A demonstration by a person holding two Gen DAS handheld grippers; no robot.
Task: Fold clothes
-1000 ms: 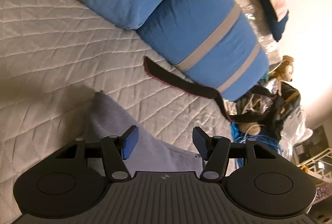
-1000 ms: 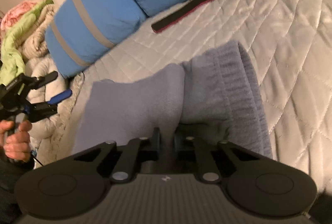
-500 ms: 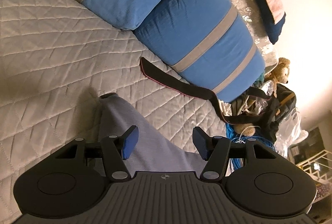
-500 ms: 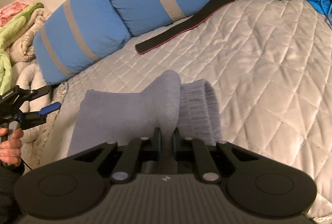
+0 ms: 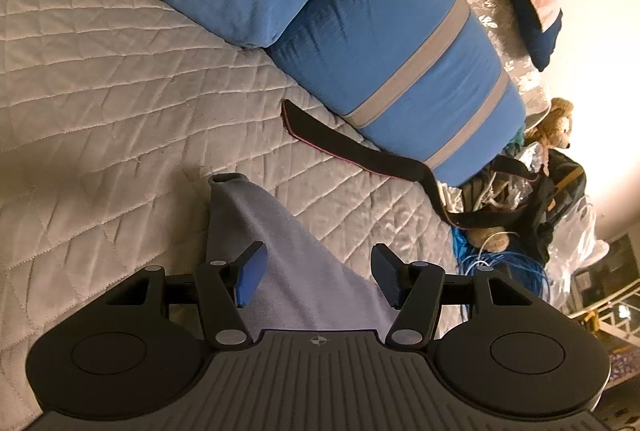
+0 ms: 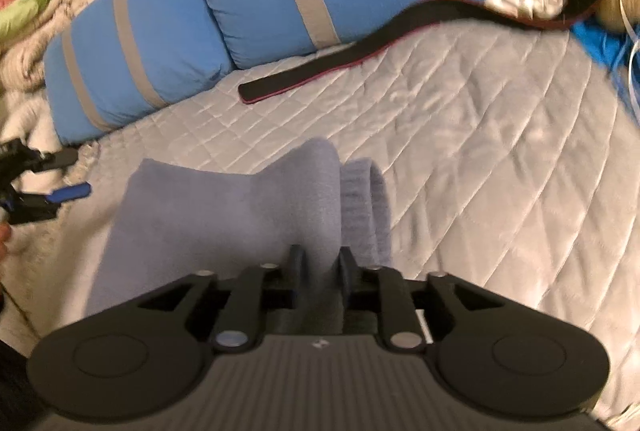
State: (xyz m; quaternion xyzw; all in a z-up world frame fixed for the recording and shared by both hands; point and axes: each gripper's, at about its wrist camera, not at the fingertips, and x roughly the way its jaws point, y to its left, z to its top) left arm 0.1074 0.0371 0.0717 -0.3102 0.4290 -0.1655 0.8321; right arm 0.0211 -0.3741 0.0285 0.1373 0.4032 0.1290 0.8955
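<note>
A grey garment (image 6: 224, 215) lies on the quilted bed (image 6: 500, 159), bunched into a raised fold with a ribbed cuff (image 6: 366, 207) on its right side in the right wrist view; in the left wrist view the same garment (image 5: 296, 271) tapers to a point away from the camera; the right hand-held gripper (image 6: 320, 267) has the raised fold between its fingers and its jaws are opening, the cloth looking loose between the pads though the view is blurred; the left hand-held gripper (image 5: 316, 273) hangs over the garment with its blue pads (image 5: 250, 279) well apart and nothing between them, and it shows again at the left edge of the right wrist view (image 6: 60, 175); beyond the garment a black strap (image 5: 352, 147) with a red edge lies on the bed, just beside two blue pillows (image 5: 360, 43) with grey stripes; past the bed's end sit a soft toy (image 5: 554, 123), blue cable (image 5: 508, 263) and a heap of bags; folded blankets (image 6: 36, 3) are piled by the other pillow.
</note>
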